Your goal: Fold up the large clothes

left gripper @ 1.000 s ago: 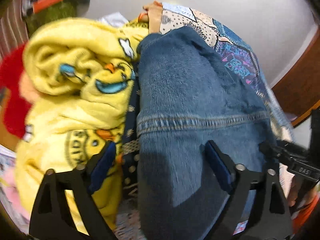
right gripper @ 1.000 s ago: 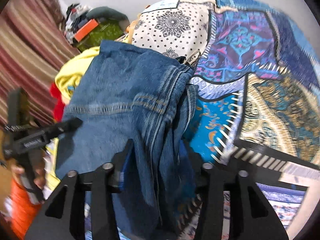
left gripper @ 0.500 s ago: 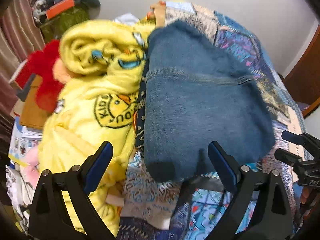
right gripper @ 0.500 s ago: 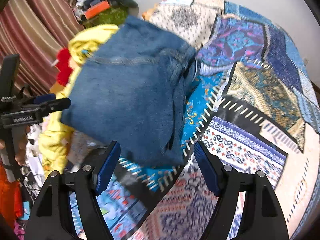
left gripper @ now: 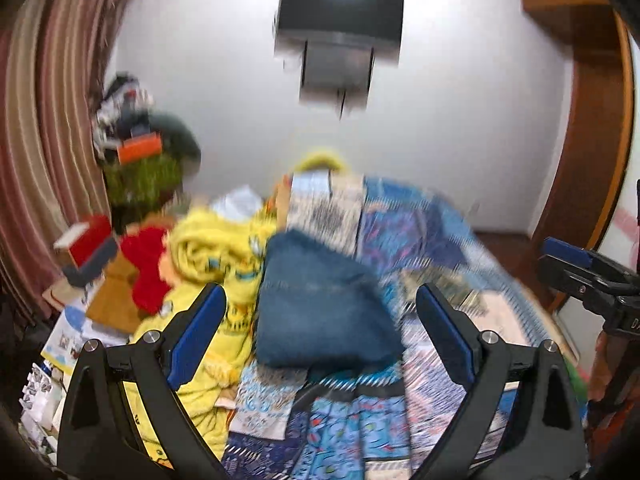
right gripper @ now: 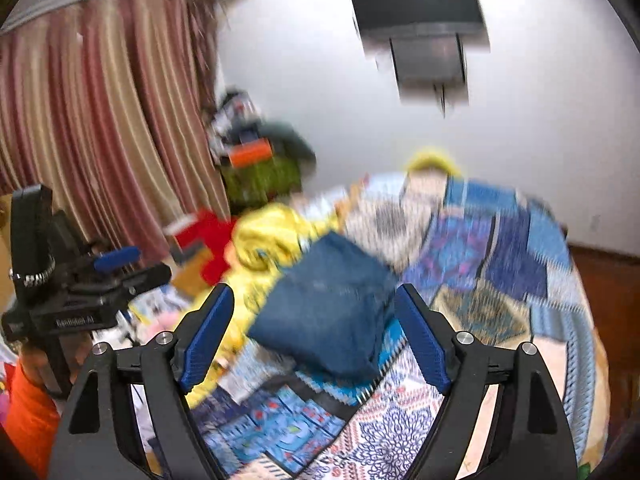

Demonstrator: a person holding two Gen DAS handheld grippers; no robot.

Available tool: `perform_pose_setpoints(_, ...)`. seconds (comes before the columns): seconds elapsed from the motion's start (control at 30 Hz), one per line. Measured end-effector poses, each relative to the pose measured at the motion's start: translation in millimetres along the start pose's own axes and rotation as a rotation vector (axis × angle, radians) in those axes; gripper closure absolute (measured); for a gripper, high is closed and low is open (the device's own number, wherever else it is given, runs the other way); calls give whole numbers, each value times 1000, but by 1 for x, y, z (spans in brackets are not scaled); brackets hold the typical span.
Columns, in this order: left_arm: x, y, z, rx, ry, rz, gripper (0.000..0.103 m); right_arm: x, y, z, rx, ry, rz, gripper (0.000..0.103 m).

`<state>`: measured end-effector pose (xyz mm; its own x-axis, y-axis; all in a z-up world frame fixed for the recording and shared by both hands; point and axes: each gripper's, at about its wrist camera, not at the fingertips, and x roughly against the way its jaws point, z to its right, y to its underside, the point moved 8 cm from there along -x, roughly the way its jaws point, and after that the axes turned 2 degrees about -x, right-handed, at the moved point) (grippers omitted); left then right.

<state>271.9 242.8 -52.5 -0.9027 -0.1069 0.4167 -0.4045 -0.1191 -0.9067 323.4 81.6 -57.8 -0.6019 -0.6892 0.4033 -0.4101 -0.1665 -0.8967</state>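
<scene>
While both tools hang above the bed, the left gripper (left gripper: 320, 328) has its jaws spread wide with nothing between them, and the right gripper (right gripper: 314, 330) is likewise spread and empty. Ahead of both, between the fingertips in each view, the folded jeans (left gripper: 320, 308) lie on the patchwork bedspread (left gripper: 420, 240). Left of the jeans, touching them, sits a crumpled yellow blanket (left gripper: 212, 252). Contents of any container are too blurred to tell.
</scene>
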Motion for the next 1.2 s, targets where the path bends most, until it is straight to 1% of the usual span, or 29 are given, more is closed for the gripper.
perform_pose_setpoints(0.07,32,-5,11,-7,-2,72,7,33,-8,-15,14,-8,85,22)
perform_pose_setpoints(0.17,76,-8,24,-11,-14,177,7,69,-11,-34,29,-13,176,22)
perform_pose_setpoints(0.27,108,-5,37,-22,-28,249,7,97,-8,-47,49,-3,252,22)
perform_pose_setpoints(0.37,134,1,47,-32,-46,307,7,115,-1,-60,58,4,302,22)
perform_pose_setpoints(0.47,153,6,52,-37,-54,351,7,119,5,-63,50,16,321,22)
perform_pose_setpoints(0.5,157,7,54,-38,-56,361,7,120,7,-62,50,26,323,20)
perform_pose_setpoints(0.57,161,11,58,-42,-56,362,5,121,10,-62,42,51,336,14)
perform_pose_setpoints(0.6,162,13,59,-44,-57,360,4,122,11,-62,41,60,340,7)
perform_pose_setpoints(0.63,162,15,59,-47,-62,360,1,125,12,-61,41,68,346,1)
perform_pose_setpoints(0.67,163,16,59,-49,-73,365,0,126,11,-60,40,79,355,0)
perform_pose_setpoints(0.77,162,19,60,-49,-88,364,0,126,11,-59,43,99,351,0)
perform_pose_setpoints(0.9,161,22,63,-28,-66,349,0,124,10,-57,36,100,341,0)
perform_pose_setpoints(1.2,158,27,65,-38,-74,344,0,126,23,-54,47,129,330,0)
